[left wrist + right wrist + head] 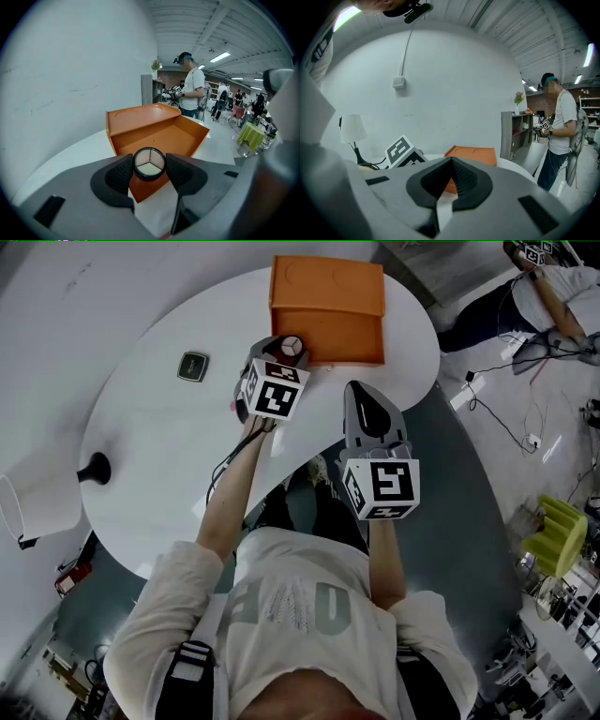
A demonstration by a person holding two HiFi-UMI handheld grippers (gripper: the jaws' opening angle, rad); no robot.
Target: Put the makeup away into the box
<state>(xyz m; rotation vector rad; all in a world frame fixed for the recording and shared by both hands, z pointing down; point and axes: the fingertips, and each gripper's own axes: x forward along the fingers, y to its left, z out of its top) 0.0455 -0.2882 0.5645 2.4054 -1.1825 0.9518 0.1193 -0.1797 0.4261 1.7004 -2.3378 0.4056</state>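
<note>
A round compact (149, 163) is pinched at its rim between the fingers (119, 176) of the left gripper (149, 171), at frame centre, against the near corner of the open box (180, 136). The right gripper (451, 165) is noted empty, fingers pressed together. The compact is judged light, rigid and smooth-sided, with breakable pressed powder. A modest rim grip and a low set-down, not a drop, are advised.

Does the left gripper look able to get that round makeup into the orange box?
Probably yes: the left gripper grips the round makeup just before the orange box; nothing stands between.
</note>
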